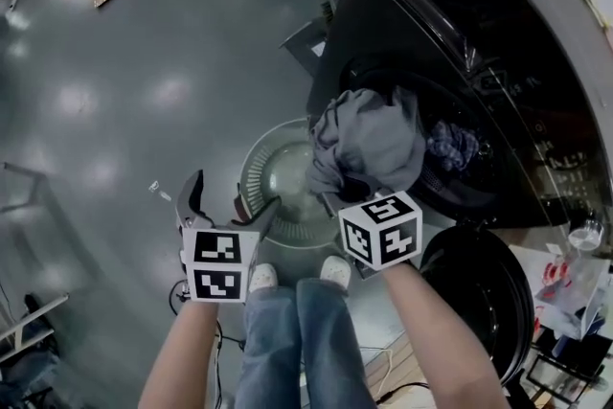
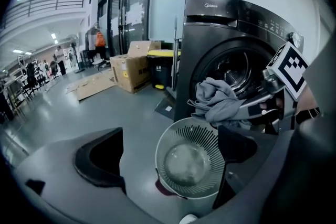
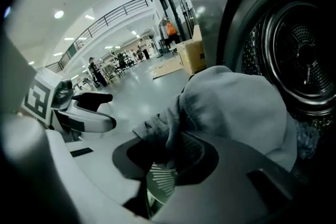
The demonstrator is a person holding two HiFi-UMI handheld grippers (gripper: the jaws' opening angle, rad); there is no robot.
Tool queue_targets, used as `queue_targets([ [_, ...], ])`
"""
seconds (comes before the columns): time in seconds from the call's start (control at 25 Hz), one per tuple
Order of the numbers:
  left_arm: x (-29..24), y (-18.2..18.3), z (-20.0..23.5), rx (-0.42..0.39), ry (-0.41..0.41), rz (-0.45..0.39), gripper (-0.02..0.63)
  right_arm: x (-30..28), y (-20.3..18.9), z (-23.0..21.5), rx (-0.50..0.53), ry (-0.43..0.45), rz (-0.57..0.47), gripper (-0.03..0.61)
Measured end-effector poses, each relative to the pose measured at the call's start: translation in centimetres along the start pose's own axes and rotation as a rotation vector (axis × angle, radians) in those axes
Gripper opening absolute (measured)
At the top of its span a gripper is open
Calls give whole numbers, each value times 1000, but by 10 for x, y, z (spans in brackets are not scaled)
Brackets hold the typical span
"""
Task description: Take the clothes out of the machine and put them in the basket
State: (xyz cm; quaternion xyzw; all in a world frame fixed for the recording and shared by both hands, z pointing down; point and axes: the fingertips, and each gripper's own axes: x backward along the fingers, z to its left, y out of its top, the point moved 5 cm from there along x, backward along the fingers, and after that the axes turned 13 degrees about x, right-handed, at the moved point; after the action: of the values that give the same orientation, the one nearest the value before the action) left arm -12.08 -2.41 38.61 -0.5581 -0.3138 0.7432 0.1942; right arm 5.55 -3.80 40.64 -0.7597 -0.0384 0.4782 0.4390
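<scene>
Seen from the head only: the person's legs (image 1: 297,340) and white shoes (image 1: 263,278) are standing at the basket's near side, the machine's round door (image 1: 479,297) is hanging open at lower right, and a blue patterned garment (image 1: 452,146) is lying in the drum mouth.
Seen from the left claw only: a yellow-lidded bin (image 2: 160,55) is standing beside a cardboard box (image 2: 131,68), and people are standing far back in the hall.
Seen from the right claw only: the drum's perforated back wall (image 3: 302,55) is showing, and basket slats are peeking out beneath the jaws.
Left claw: the left claw (image 1: 237,189) is hanging released, jaws spread wide and gripping nothing (its own view is framing the basket in the gap beyond them).
Right claw: the right claw (image 3: 173,152) is clenching a fold of the grey garment (image 3: 236,107), its jaws drawn nearly together on the cloth.
Grey garment: it is bunching up over the right claw, out of the washing machine (image 1: 460,5) and hanging between the drum opening and the basket's far rim.
Basket: the basket (image 1: 251,168) is sitting on the floor (image 1: 115,91) just in front of the machine, its bare bottom showing.
In the way: the garment is covering the right claw's jaws in the head view and is filling much of that claw's own view.
</scene>
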Motion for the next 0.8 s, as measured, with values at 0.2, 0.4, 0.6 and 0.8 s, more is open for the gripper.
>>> queue_targets([
  [0.2,2,-5,16,39,21,3,566,-12,5,22,-81,207,-18,66],
  [0.4,1,-8,23,43,28,3,566,-27,4,38,-89,294,25,66],
  [0.6,1,-13,29,51,37,14,566,-38,-12,54,-79,315,94,66],
  [0.8,2,-15,34,53,40,18,566,-44,-27,47,-144,273,145,67],
])
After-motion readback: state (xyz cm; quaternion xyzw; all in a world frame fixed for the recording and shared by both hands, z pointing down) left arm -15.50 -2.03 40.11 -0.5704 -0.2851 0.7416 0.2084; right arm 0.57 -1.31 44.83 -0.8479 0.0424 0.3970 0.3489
